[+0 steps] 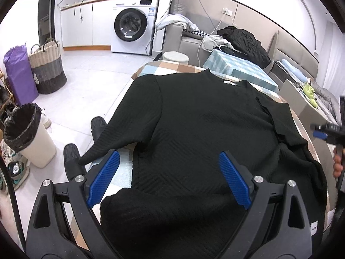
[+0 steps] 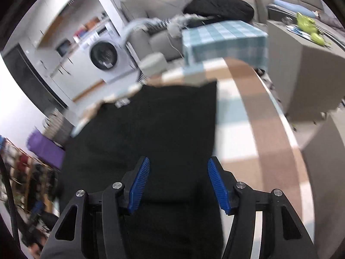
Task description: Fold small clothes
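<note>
Sweater (image 1: 204, 125) lies flat, collar toward the surface's (image 2: 248, 116) far edge, hem bunched at the near edge; left tongs (image 1: 169, 178) wide over the hem, right tongs (image 2: 179, 183) wide over its right side, probably lining up a fold.

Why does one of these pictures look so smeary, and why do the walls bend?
Right wrist view: motion blur smears the washing machine and the black sweater, though the right gripper stays crisp. Left wrist view: sharp, evenly lit; the fisheye lens bows straight edges, and the sweater's knit shows.
</note>
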Available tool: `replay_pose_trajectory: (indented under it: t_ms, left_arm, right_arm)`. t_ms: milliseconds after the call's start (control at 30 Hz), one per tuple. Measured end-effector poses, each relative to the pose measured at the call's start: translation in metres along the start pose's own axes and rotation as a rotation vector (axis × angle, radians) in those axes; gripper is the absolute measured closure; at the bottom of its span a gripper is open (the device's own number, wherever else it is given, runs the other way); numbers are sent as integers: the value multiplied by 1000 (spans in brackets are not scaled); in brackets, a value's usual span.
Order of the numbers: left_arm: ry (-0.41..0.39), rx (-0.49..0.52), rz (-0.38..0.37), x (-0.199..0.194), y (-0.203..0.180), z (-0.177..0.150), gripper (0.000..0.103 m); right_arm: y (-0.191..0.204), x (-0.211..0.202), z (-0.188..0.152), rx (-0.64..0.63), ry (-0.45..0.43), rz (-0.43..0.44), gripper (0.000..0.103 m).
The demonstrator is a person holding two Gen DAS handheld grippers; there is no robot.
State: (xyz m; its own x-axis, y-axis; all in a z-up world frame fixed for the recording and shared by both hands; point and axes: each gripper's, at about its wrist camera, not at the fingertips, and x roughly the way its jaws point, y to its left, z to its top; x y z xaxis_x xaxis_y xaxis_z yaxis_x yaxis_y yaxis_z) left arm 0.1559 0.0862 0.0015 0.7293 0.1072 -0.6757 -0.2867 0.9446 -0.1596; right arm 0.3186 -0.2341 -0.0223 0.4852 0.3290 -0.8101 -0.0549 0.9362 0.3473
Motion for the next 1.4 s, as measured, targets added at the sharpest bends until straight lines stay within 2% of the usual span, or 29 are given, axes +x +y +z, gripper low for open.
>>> replay_pose_trajectory:
  t_ms: [67, 133, 200, 267, 300, 400, 467, 600, 700, 767, 833, 933, 1067, 1133, 1200, 1233, 1300, 1333, 1400]
  left_arm:
    - [-1, -3, 10, -2, 2, -2, 11]
    - [3, -16, 13, -1, 6, -3, 11]
    - [12, -32, 27, 0, 11, -4, 11]
    - [18, -41, 41, 0, 17, -5, 11]
    - [20, -41, 55, -2, 20, -6, 11]
    - [13, -47, 90, -9, 33, -10, 11]
    - [15, -62, 107, -11, 43, -12, 11]
    - [26, -110, 130, -12, 67, -16, 11]
    - [38, -155, 140, -13, 86, -19, 11]
    - [44, -200, 131, -14, 99, -21, 11]
    - [52, -264, 99, -13, 115, -23, 11]
    - [89, -361, 81, -2, 141, -24, 13]
    - [152, -524, 5, 25, 170, -23, 18]
    - [180, -624, -38, 41, 189, -26, 26]
    - [206, -689, -62, 58, 201, -27, 29]
    - [213, -705, -64, 65, 204, -28, 35]
    - [231, -726, -74, 80, 211, -27, 39]
    - [239, -734, -81, 86, 211, -26, 45]
    - [250, -757, -130, 98, 214, -25, 55]
  right_arm:
    - [-9, 6, -20, -19, 38, -29, 45]
    - [-14, 16, -40, -23, 80, -14, 45]
    - [-15, 24, -53, -16, 77, -20, 51]
    - [-15, 25, -57, -27, 40, -34, 91]
    - [-17, 22, -59, -30, 26, -51, 96]
    - [-30, 4, -64, -2, -28, -128, 96]
    - [-37, -3, -73, 18, -7, -122, 96]
    - [-37, -5, -83, 15, 5, -149, 95]
    - [-31, -16, -86, 13, -7, -144, 78]
    - [-30, -31, -90, 32, -45, -98, 48]
    - [-25, -47, -94, 39, -92, -65, 47]
    - [-16, -62, -100, 50, -115, -36, 46]
    - [-7, -69, -108, 58, -121, -7, 45]
    - [-4, -68, -111, 59, -117, -2, 45]
    - [-4, -64, -113, 65, -107, -13, 45]
    - [-6, -64, -114, 68, -108, -20, 45]
    - [-11, -67, -118, 80, -112, -27, 45]
    - [-13, -68, -119, 88, -118, -32, 45]
    - [-18, -68, -119, 105, -126, -50, 45]
